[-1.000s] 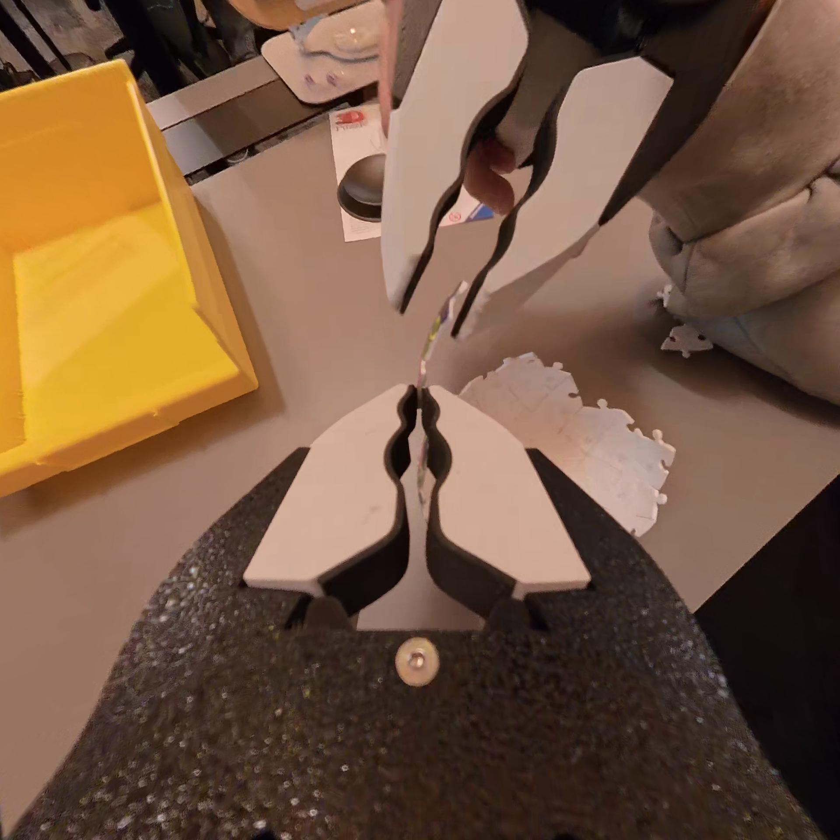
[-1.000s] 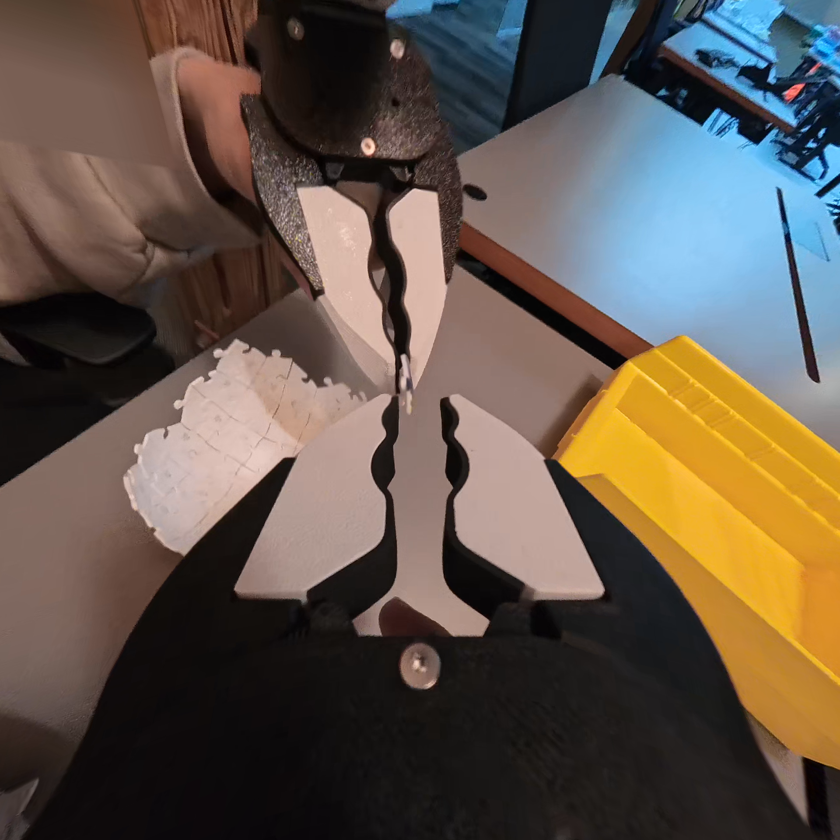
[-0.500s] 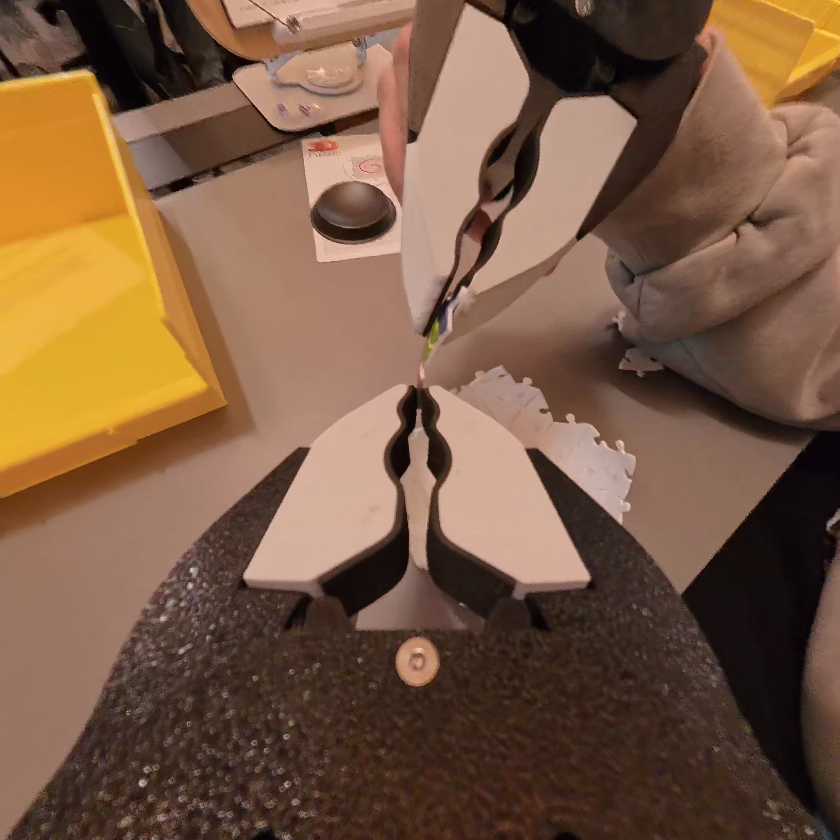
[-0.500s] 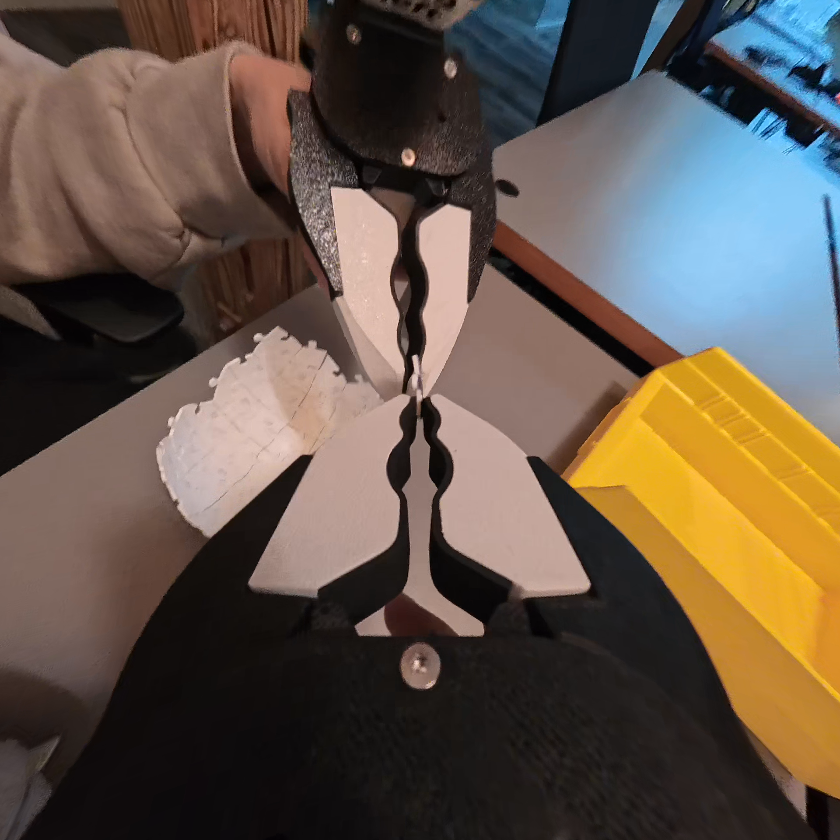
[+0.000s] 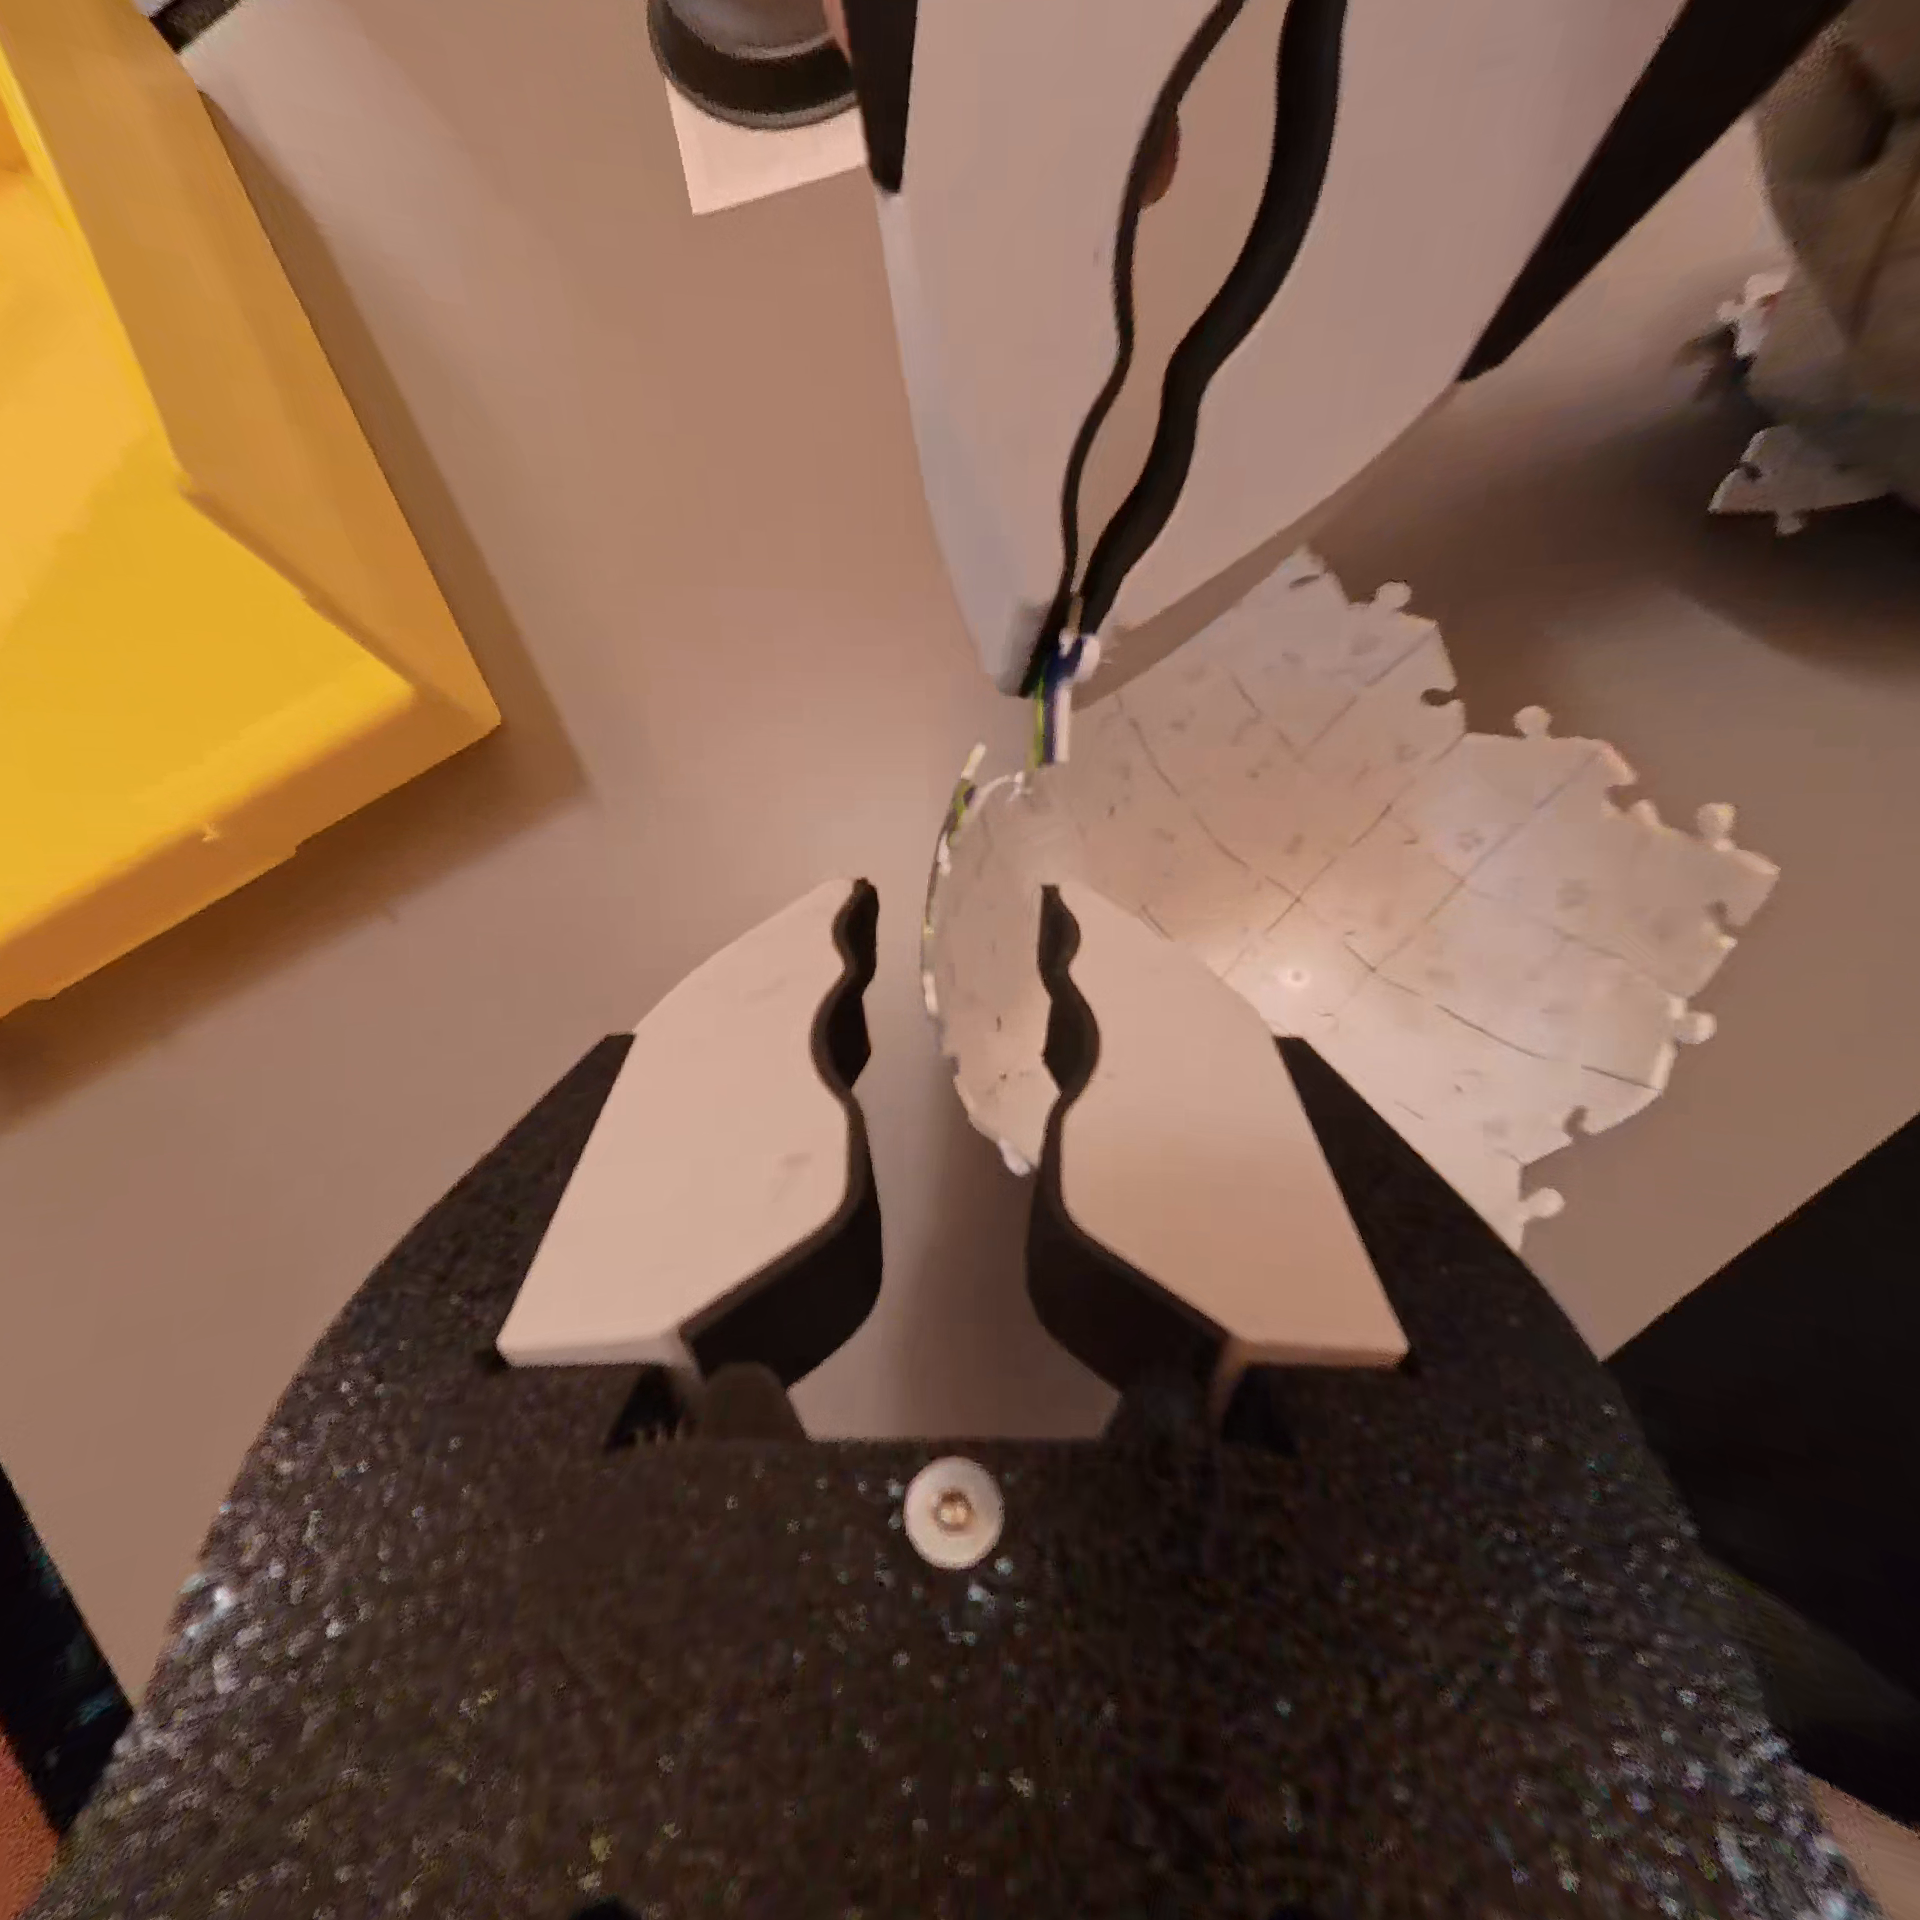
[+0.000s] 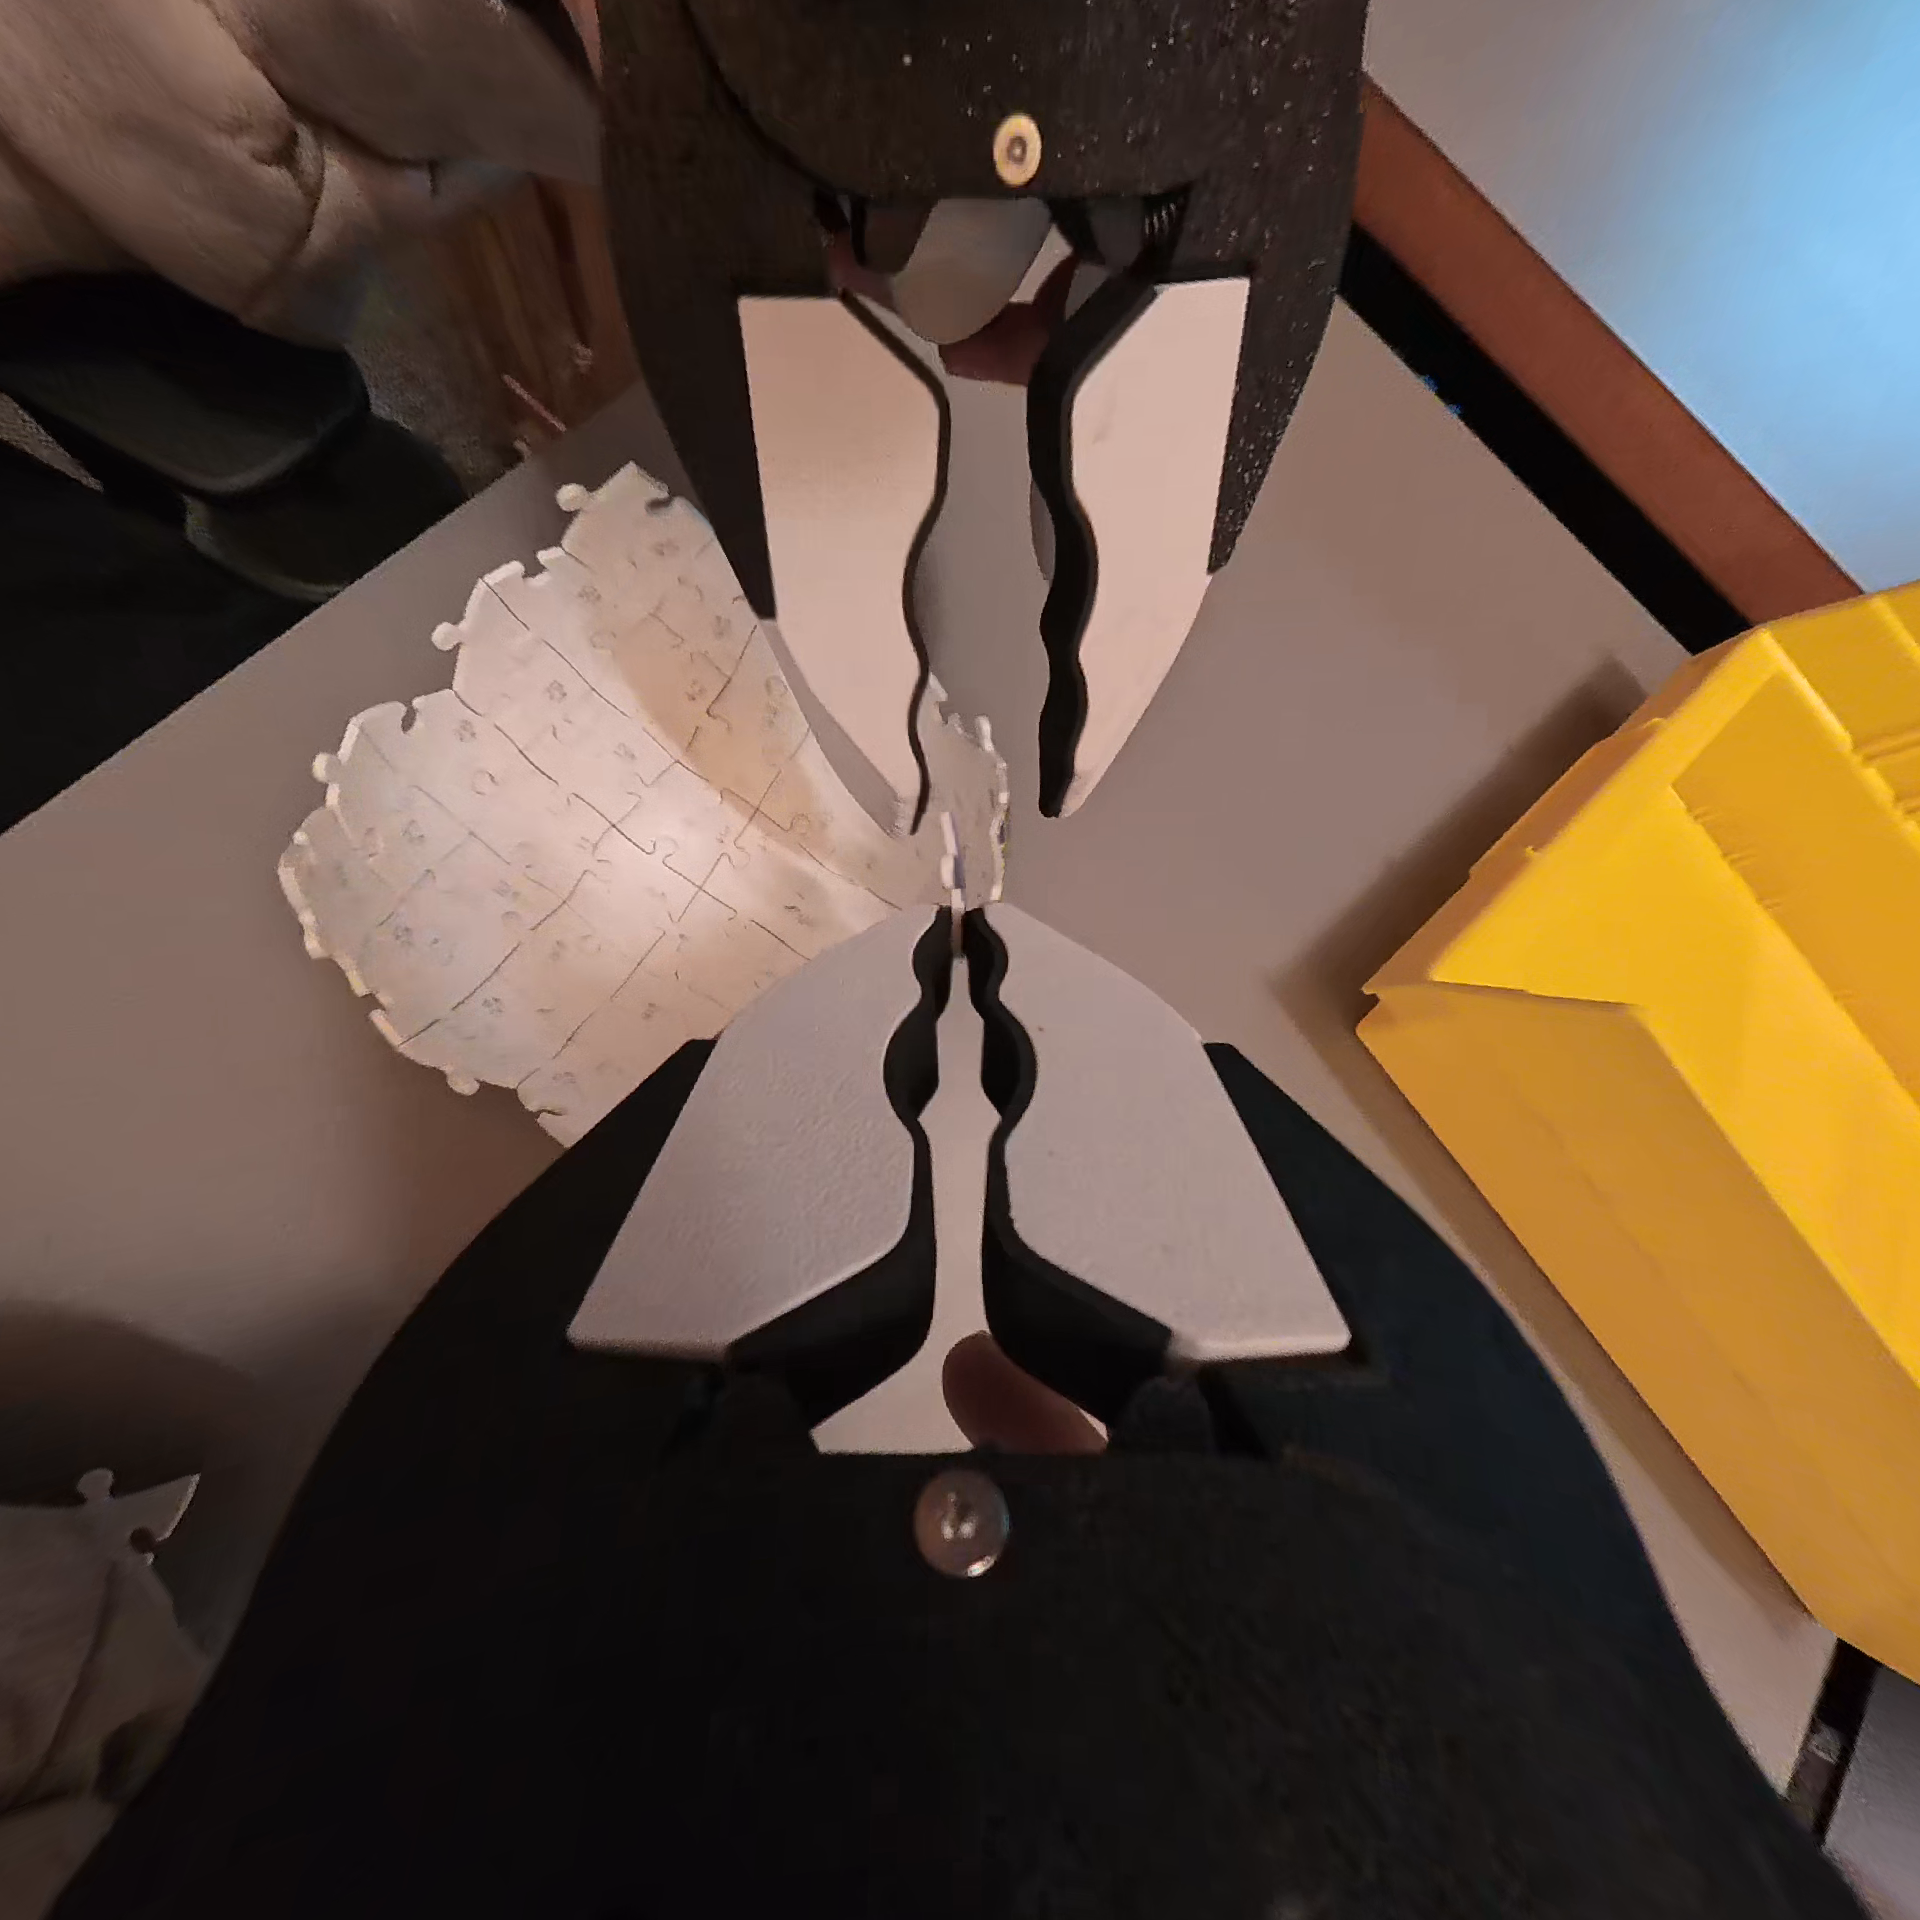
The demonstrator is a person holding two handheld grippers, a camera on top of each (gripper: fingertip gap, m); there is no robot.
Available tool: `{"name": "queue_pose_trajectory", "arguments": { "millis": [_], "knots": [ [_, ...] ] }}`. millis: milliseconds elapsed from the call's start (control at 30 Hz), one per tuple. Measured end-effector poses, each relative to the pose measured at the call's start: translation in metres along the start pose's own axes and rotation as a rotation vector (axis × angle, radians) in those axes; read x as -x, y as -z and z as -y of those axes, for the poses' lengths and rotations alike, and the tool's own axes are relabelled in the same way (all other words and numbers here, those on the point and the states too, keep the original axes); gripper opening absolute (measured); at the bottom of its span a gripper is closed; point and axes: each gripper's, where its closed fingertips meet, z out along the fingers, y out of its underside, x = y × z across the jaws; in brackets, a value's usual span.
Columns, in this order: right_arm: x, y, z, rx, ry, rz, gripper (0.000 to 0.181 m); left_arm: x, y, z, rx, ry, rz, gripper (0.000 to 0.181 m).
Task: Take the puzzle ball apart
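The puzzle ball is a white half shell (image 5: 1351, 883) lying hollow side up on the grey table; it also shows in the right wrist view (image 6: 540, 852). My right gripper (image 6: 956, 920) is shut on a small puzzle piece (image 6: 961, 868) right at the shell's near rim. In the left wrist view the right gripper (image 5: 1049, 665) comes down from above with that piece (image 5: 1058, 712) hanging from its tips. My left gripper (image 5: 956, 899) is open and empty, its fingers straddling the shell's rim. In the right wrist view the left gripper (image 6: 982, 816) faces mine, tips almost meeting.
A yellow bin (image 5: 208, 520) stands beside the shell, on the right in the right wrist view (image 6: 1662, 1039). A black round stand (image 5: 748, 62) sits on a paper sheet at the back. Loose white pieces (image 5: 1787, 416) lie by a beige sleeve (image 6: 208, 156). The table edge is close. Both grippers' tips are close together, under 4 cm apart.
My left gripper has opened and let go of the small piece. My right gripper keeps hold of it. Both grippers have dropped closer to the shell.
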Motion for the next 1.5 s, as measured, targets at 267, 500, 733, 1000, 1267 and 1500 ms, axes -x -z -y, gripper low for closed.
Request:
{"name": "queue_pose_trajectory", "arguments": {
  "millis": [267,500,733,1000,1267,1500],
  "knots": [
    [-0.005,-0.006,-0.017,0.117,0.0,-0.027,0.003,0.004,-0.016,-0.002,0.014,-0.024,-0.006,0.02],
    [-0.011,-0.006,-0.011,0.09,0.01,-0.066,0.002,0.004,-0.019,0.001,-0.001,-0.033,-0.037,0.016],
    [-0.011,-0.008,-0.015,0.106,0.006,-0.06,0.003,0.005,-0.012,0.0,-0.004,0.027,-0.048,0.022],
    [-0.004,-0.011,-0.018,0.125,0.002,-0.017,0.002,0.008,0.0,-0.007,0.021,0.016,-0.022,0.023],
    [-0.002,-0.011,-0.022,0.145,-0.004,-0.005,0.003,0.007,0.007,-0.009,0.015,-0.024,-0.014,0.026],
    [0.0,-0.009,-0.028,0.17,-0.017,0.007,0.002,0.004,-0.003,-0.013,0.053,-0.009,-0.044,0.012]
  ]
}}
